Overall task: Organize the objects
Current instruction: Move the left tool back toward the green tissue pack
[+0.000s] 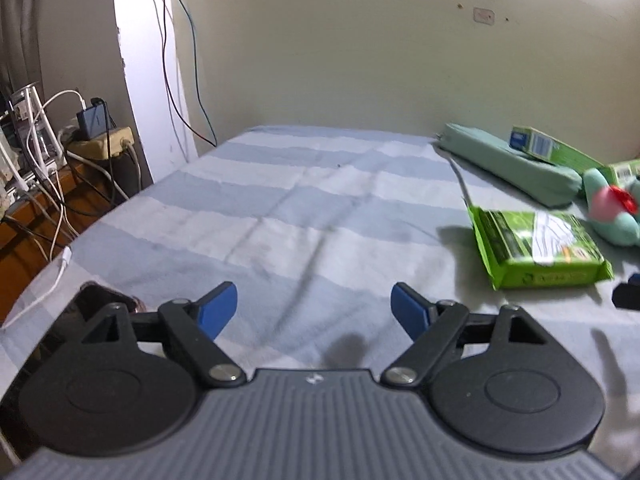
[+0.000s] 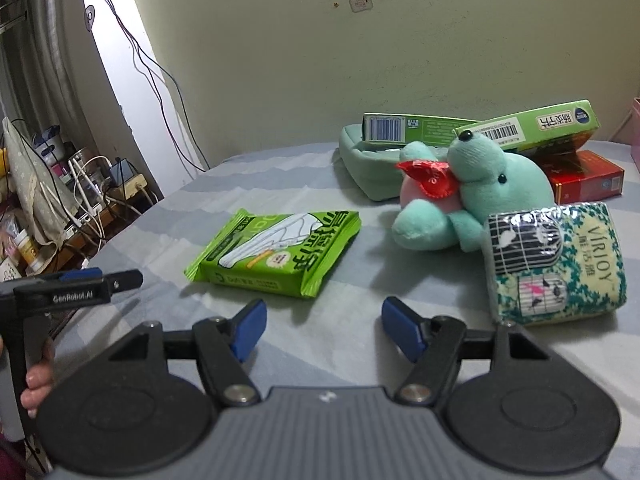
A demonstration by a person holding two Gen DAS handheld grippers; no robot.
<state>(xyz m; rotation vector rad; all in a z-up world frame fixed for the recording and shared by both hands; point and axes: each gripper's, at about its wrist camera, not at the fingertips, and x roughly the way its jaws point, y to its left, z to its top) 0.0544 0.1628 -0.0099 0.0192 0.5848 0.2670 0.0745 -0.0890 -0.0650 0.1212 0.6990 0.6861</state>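
Centrally, my right claw [image 2: 324, 330] gapes empty at lower frame, green packet [image 2: 276, 254] beyond on the bed [image 2: 352, 352]; my left claw [image 1: 314, 310] likewise spread.

The bed sheet [image 2: 320, 184] is striped pale blue and white. The wipes packet [image 2: 276, 254] is bright green, the plush toy [image 2: 492, 188] mint, the tissue pack [image 2: 556, 264] patterned with birdcages.

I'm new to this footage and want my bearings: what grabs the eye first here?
The mint-green plush toy with a red wrapper at its neck lies right of centre on the striped bedsheet. A bright green wipes packet lies flat to its left, and a patterned tissue pack sits nearest the open right gripper.
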